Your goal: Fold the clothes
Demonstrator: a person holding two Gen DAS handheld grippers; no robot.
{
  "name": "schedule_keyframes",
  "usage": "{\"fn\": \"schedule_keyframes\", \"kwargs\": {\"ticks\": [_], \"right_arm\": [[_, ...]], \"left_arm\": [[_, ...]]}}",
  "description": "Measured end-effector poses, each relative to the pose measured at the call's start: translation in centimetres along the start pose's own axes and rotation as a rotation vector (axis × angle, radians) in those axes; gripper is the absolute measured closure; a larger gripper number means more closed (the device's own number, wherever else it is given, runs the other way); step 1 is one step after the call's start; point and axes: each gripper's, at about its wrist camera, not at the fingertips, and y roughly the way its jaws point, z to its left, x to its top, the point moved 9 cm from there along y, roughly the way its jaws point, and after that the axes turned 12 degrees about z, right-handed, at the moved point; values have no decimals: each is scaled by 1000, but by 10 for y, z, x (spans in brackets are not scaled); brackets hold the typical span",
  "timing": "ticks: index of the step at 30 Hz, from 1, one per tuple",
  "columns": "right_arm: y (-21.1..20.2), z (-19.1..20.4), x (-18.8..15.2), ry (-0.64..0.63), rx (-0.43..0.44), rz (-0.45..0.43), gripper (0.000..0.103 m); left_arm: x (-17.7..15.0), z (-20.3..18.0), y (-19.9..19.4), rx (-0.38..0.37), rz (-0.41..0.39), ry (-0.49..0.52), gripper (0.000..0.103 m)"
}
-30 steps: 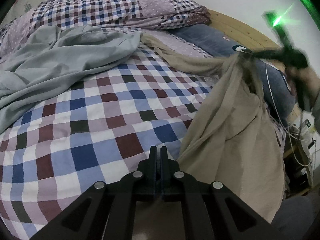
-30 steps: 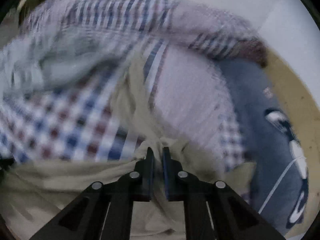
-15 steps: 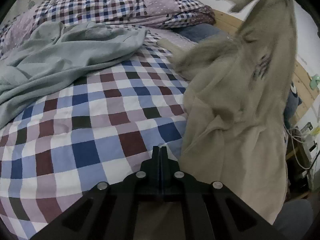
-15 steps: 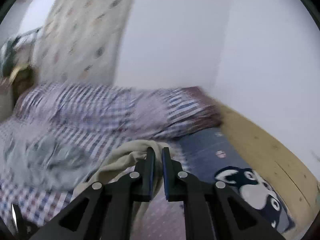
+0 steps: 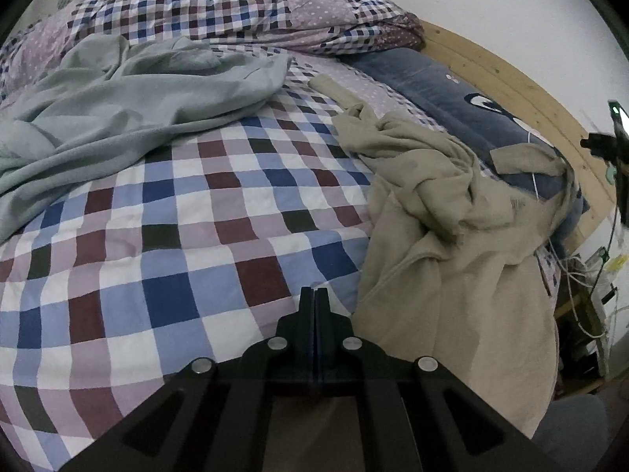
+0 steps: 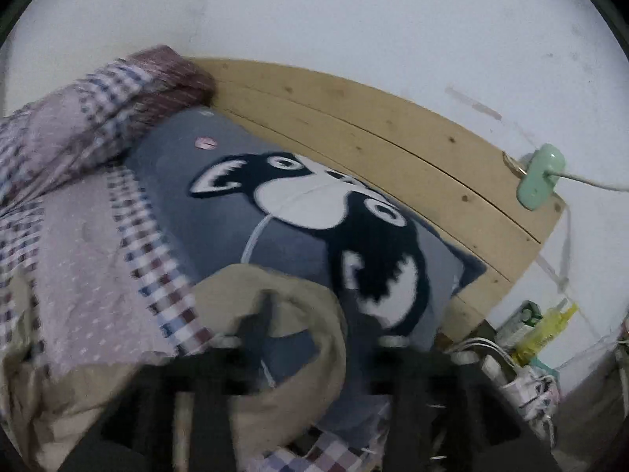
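Left hand-held gripper (image 5: pixel 315 295): nearest thing in the left wrist view, fingers pressed flat together, nothing visible between them. It sits low over the checked bedcover (image 5: pixel 188 228), just left of the beige garment's near edge.

Beige garment (image 5: pixel 444 236): crumpled along the right side of the bed, near part draped over the bed's edge, middle bunched in twisted folds, one thin strip (image 5: pixel 334 90) trailing away toward the pillows. A far flap lies on the blue cushion (image 5: pixel 428 78).

Grey-green garment (image 5: pixel 129 98): spread in loose folds on the left half of the bed, well apart from the beige one.

Beyond both, a rolled checked quilt (image 5: pixel 220 8) lies against the wall, and a wooden headboard (image 5: pixel 507 78) runs behind the cushion.

Right hand-held gripper (image 6: pixel 306 314): fingers badly blurred in its own view; they look spread apart, with a loop of beige garment (image 6: pixel 314 303) curling between and around them. Cannot tell whether cloth is pinched.

Past it, the blue cushion (image 6: pixel 251 196) bears a black-and-white animal face. A mint-green clip (image 6: pixel 540 181) with a cord hangs on the headboard (image 6: pixel 354 118). Bedside clutter at far right: cables (image 6: pixel 507 365) and a yellow-green bottle (image 6: pixel 546 330); no container contents readable.
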Motion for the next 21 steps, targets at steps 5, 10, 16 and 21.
{"fn": "schedule_keyframes", "kwargs": {"ticks": [5,10,16,21], "right_arm": [[-40,47,-55,-26,253,-73,25],[-48,130,-122,75,670,-30,24],[-14,197,-160,51,746,15,24],[-6,188,-150,106,709,-31,24]], "left_arm": [[1,0,-1,-38,10,-35,100],[0,0,-15,-142,-12,-96,60],[8,3,-51,-297,-123,-161,34],[19,-10,-65,-330,-164,-154,27]]}}
